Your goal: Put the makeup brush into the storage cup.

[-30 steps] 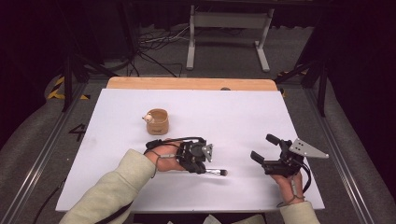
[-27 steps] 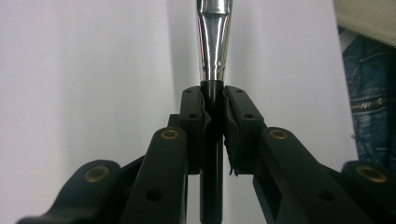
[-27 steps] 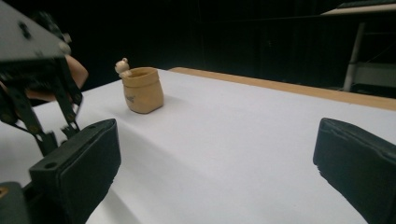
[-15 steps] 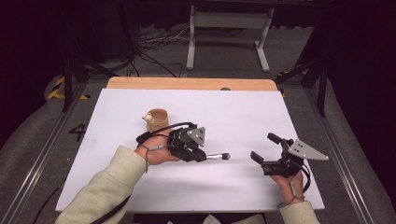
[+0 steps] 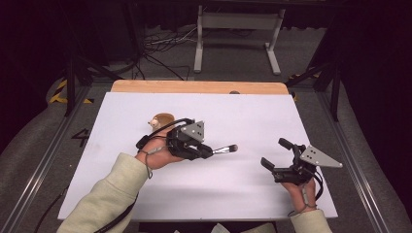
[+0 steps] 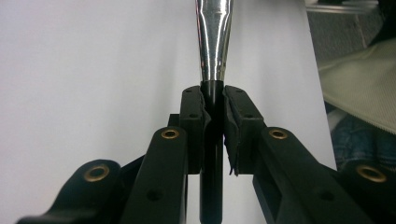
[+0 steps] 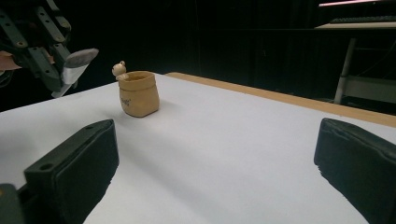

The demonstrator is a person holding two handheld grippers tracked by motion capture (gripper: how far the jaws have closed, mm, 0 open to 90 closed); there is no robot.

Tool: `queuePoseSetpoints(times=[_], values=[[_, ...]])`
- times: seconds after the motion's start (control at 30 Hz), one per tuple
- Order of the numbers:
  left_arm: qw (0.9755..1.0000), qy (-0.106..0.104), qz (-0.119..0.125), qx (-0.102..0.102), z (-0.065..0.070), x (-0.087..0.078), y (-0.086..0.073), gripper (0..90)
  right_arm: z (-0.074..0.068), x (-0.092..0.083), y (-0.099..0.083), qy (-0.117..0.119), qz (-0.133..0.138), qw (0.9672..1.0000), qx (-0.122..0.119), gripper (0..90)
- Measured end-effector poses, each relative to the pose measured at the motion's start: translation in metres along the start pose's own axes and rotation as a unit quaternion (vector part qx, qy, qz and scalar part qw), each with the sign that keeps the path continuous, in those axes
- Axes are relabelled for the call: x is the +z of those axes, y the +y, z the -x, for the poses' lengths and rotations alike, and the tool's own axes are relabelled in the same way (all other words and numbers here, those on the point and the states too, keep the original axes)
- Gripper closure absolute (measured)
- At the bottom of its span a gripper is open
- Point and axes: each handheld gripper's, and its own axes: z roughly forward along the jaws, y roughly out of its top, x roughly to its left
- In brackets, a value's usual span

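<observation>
My left gripper [image 5: 208,152] is shut on the black handle of a makeup brush [image 5: 225,149] and holds it above the white table, bristles pointing right. In the left gripper view the silver ferrule of the brush [image 6: 214,42] sticks out past the pads of my left gripper [image 6: 214,107]. A small tan pouch [image 5: 163,119] with a bear figure on its rim stands just beyond that hand. My right gripper [image 5: 276,154] rests low at the right, open, nothing between its jaws. From the right gripper [image 7: 217,140] I see the pouch [image 7: 138,93], the left gripper [image 7: 42,46] and the brush [image 7: 77,63].
The white tabletop [image 5: 252,121] has a wooden strip [image 5: 199,87] along its far edge. Metal rails run down both sides of the table. A grey stand [image 5: 238,29] and cables lie on the floor beyond.
The left hand has risen and drawn toward the pouch, lifting the brush off the table. The right gripper has kept still.
</observation>
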Motion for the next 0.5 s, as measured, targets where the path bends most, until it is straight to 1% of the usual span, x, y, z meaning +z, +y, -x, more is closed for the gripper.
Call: queuePoseSetpoints(times=[0.07,0.1,0.17,0.23,0.27,0.3,0.37,0.4,0.47,0.5], values=[[0.9998,0.013,0.015,-0.003,-0.002,-0.002,-0.003,78.8,-0.001,0.000,0.001,-0.002,0.000,1.0000,-0.001,0.5],[0.9995,0.018,0.023,-0.013,-0.003,-0.003,-0.004,78.9,-0.001,0.000,0.001,-0.002,0.001,1.0000,-0.002,0.6],[0.9987,0.023,0.040,-0.022,-0.005,-0.007,-0.007,78.8,-0.001,0.000,0.001,-0.003,0.001,1.0000,-0.004,0.6],[0.9974,0.029,0.057,-0.034,-0.008,-0.011,-0.010,78.8,-0.001,0.000,0.001,-0.001,0.002,1.0000,-0.006,0.6],[0.9974,0.029,0.057,-0.034,-0.008,-0.011,-0.010,78.8,-0.001,-0.001,0.001,-0.001,0.004,1.0000,-0.007,0.5],[0.9961,0.041,0.065,-0.045,-0.010,-0.014,-0.013,78.7,-0.002,-0.001,0.001,0.000,0.006,1.0000,-0.007,0.5],[0.9948,0.050,0.072,-0.053,-0.013,-0.015,-0.016,78.7,-0.002,-0.001,0.001,0.000,0.006,1.0000,-0.007,0.6],[0.9942,0.051,0.075,-0.058,-0.014,-0.016,-0.017,78.7,-0.002,-0.001,0.000,0.000,0.006,1.0000,-0.006,0.6],[0.9922,0.059,0.087,-0.067,-0.016,-0.018,-0.022,78.7,-0.001,-0.001,0.000,-0.001,0.006,1.0000,-0.006,0.6],[0.9922,0.059,0.087,-0.067,-0.016,-0.018,-0.022,78.7,-0.001,-0.001,0.000,0.000,0.006,1.0000,-0.006,0.6]])
